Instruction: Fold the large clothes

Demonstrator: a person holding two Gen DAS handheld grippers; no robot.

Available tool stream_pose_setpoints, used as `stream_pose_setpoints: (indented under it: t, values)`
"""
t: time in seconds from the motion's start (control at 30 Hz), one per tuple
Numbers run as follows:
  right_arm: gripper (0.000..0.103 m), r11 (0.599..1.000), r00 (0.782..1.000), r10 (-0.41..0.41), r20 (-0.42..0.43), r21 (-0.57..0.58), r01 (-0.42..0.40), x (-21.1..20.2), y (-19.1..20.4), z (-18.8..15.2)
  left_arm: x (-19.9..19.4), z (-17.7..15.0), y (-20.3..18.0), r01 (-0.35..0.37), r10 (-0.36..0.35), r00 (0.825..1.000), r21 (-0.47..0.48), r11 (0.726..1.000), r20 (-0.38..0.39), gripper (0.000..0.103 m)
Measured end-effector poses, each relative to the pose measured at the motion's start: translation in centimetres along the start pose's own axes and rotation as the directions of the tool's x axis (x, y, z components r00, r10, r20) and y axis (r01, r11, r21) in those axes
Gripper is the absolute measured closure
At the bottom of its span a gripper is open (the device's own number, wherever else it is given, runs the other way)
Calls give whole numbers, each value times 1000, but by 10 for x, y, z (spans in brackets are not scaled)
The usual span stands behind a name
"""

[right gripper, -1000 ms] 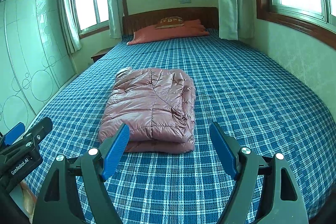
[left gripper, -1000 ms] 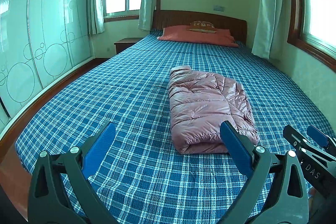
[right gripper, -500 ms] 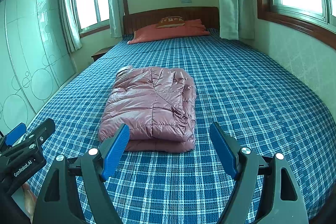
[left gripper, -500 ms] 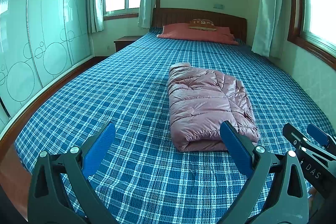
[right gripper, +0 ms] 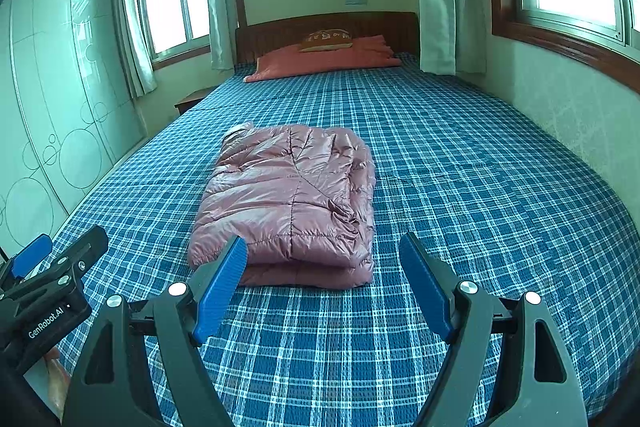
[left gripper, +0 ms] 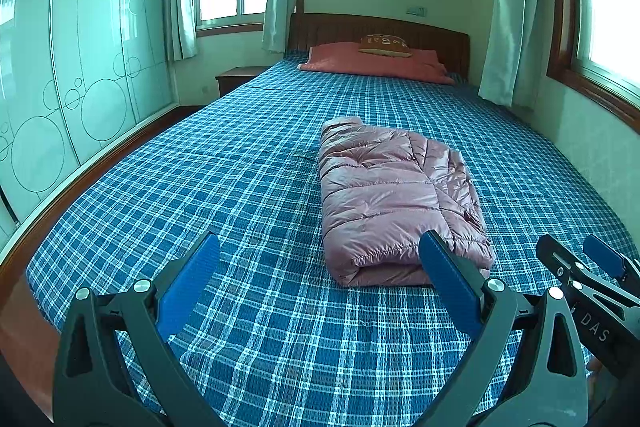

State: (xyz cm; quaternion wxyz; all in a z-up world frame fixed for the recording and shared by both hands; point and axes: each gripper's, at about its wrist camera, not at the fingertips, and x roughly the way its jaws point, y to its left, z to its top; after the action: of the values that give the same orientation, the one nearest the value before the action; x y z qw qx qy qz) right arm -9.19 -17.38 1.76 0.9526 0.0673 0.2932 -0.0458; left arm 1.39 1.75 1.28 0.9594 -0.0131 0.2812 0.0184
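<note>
A pink puffer jacket (left gripper: 394, 195) lies folded into a compact rectangle on the blue plaid bed (left gripper: 240, 187); it also shows in the right wrist view (right gripper: 292, 203). My left gripper (left gripper: 320, 255) is open and empty, held above the foot of the bed, short of the jacket's near edge. My right gripper (right gripper: 324, 255) is open and empty, just short of the jacket's near right corner. Each gripper appears at the edge of the other's view: the right one (left gripper: 588, 271) and the left one (right gripper: 48, 267).
A red pillow (left gripper: 372, 65) with a small brown cushion lies at the wooden headboard (left gripper: 380, 31). A wardrobe (left gripper: 60, 87) and a nightstand (left gripper: 236, 77) stand on the left. A wall with windows runs along the right side (right gripper: 560, 99).
Both grippers have drawn back slightly from the jacket and stay open. The jacket has not moved.
</note>
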Motion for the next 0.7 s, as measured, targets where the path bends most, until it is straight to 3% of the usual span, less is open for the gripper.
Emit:
stream_pose_setpoints:
  t: [0.7]
  values:
    - [26,1000,1000,1,-5,-14,-1,6,-1,-2,11,1,4,15,-15,1000,12,1000,-16,4]
